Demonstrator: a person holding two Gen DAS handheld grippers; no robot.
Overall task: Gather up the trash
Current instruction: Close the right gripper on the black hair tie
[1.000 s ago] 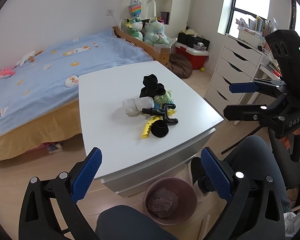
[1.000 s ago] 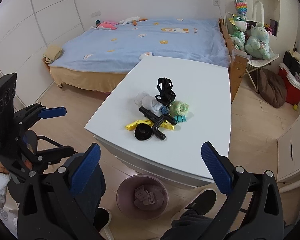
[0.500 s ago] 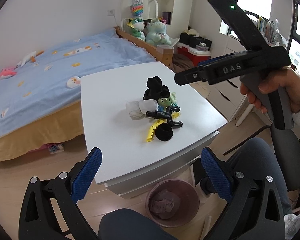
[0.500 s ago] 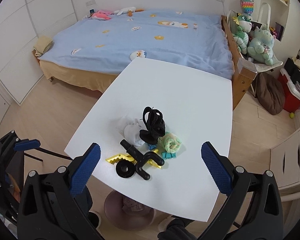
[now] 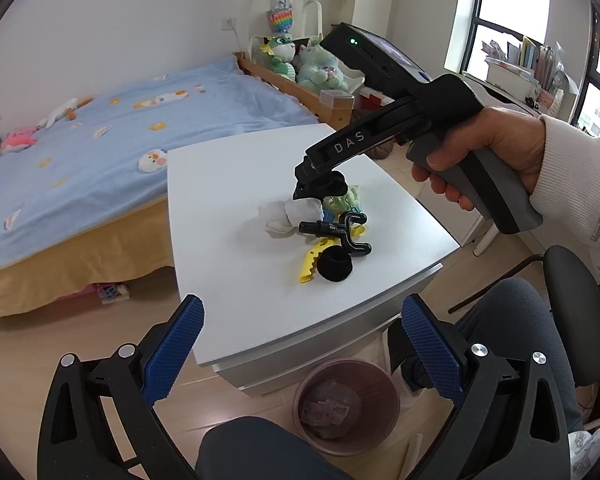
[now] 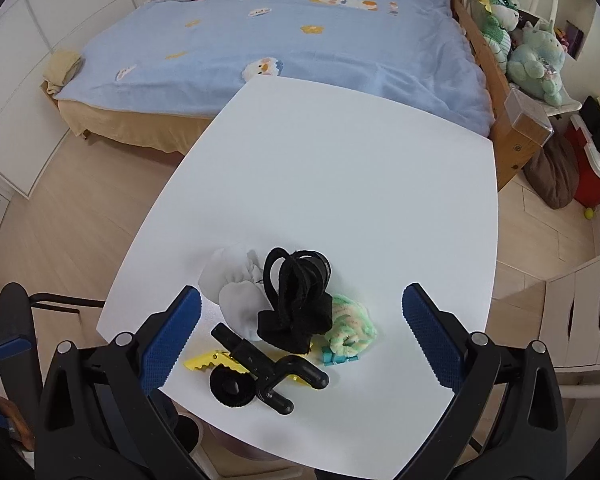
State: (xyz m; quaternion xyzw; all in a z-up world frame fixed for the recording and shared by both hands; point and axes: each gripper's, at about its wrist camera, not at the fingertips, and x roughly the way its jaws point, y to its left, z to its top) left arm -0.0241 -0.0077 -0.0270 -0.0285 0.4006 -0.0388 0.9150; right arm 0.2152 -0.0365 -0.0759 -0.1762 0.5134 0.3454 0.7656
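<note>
Right wrist view is showing the right gripper (image 6: 300, 328) hanging wide open above the trash pile (image 6: 284, 320) lying on the white table (image 6: 340, 168). Left gripper (image 5: 302, 344) is gaping wide too, above the pink bin (image 5: 346, 404) standing on the floor.

Home bedroom, likely a child's: bed (image 6: 284, 36) with blue cartoon-print blanket, plush toys (image 5: 300, 60) at its end, white drawers (image 6: 580, 304), wood floor (image 6: 60, 208).

Right gripper (image 5: 314, 184) apparently touching black bundle (image 5: 336, 184).
</note>
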